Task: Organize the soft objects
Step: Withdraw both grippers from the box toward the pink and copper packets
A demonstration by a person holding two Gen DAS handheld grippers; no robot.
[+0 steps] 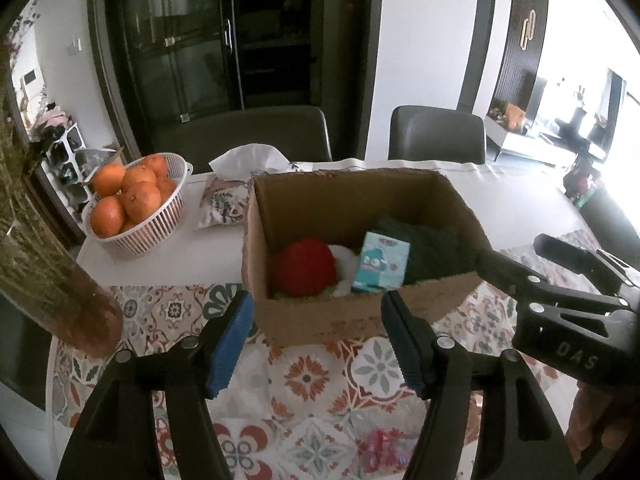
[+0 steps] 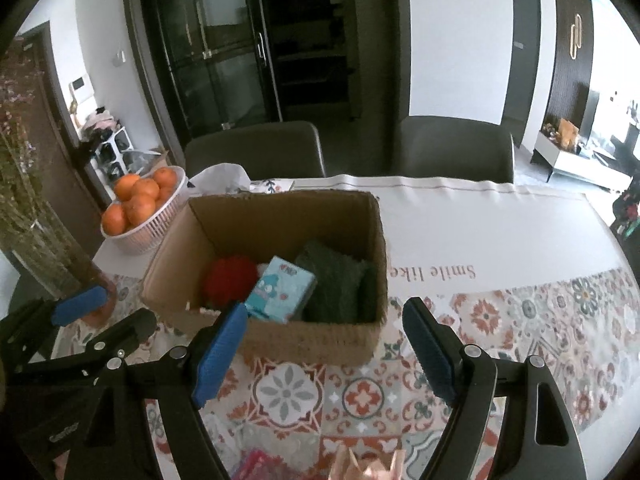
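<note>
Left wrist view looks down over a table (image 1: 480,196) spread with a patterned cloth (image 1: 312,380), on which an open cardboard box (image 1: 320,316) stands near the middle, toward the near edge. Inside the box lie a red woolly ball (image 1: 307,266) at its left end, a small blue tissue pack (image 1: 382,268) leaning in the centre, a dark green cloth (image 1: 428,248) at its right end, and something white (image 1: 344,260) between the ball and the pack, too hidden to name. The left gripper (image 1: 316,344) hangs just before the box's near wall with its blue-padded fingers apart and nothing between them. The right gripper (image 1: 516,256) shows at the right side of this view, its tips over the box's right near corner; in the right wrist view the right gripper (image 2: 324,350) is likewise spread wide and empty in front of the box, and its left finger overlaps the box's near wall in the picture. At the table's far left corner sits a white basket (image 1: 160,224) of oranges (image 1: 136,196), with a flowered tissue pouch (image 1: 226,204) just beside it. A glass vase (image 1: 52,272) of dried stems stands at the left edge. Two dark chairs (image 1: 438,132) stand behind the far edge.
</note>
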